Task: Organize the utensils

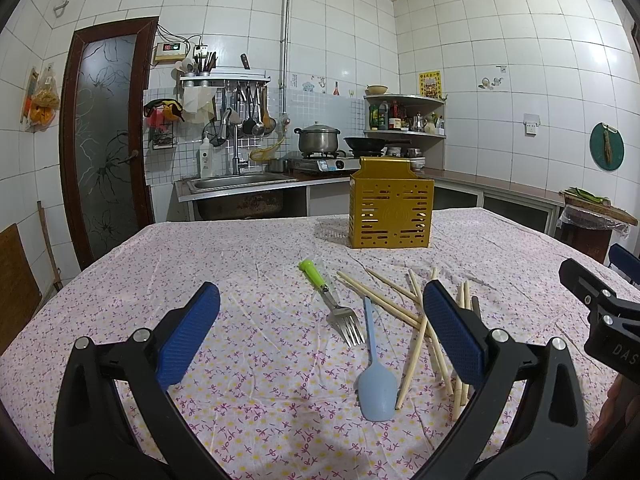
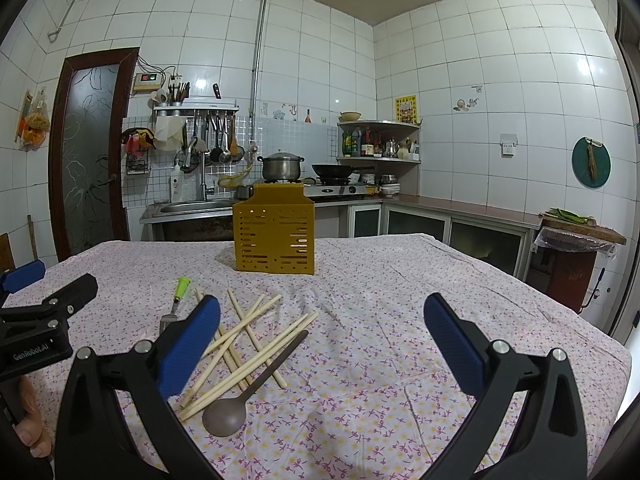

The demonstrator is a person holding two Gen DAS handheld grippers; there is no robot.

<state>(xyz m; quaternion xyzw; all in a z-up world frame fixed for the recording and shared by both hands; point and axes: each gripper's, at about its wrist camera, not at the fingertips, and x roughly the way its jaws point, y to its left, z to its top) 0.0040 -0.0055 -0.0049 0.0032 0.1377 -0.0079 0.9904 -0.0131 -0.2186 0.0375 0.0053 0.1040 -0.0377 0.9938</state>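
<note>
A gold slotted utensil holder [image 1: 391, 212] stands upright at the far middle of the table; it also shows in the right wrist view [image 2: 275, 236]. A green-handled fork [image 1: 330, 304], a light blue spoon [image 1: 376, 372] and several loose wooden chopsticks [image 1: 404, 308] lie in front of it. In the right wrist view the chopsticks [image 2: 256, 340] lie crossed with a brown spoon [image 2: 240, 396], and the fork [image 2: 178, 300] is partly hidden. My left gripper [image 1: 320, 332] is open above the fork and blue spoon. My right gripper [image 2: 322, 344] is open, right of the chopsticks.
The table wears a floral cloth [image 1: 248, 264]. Behind it are a sink [image 1: 236, 182], a stove with a pot [image 1: 318, 140] and a wok, and a corner shelf [image 1: 404, 116]. A cutting board on a stand [image 2: 580, 232] is at the right.
</note>
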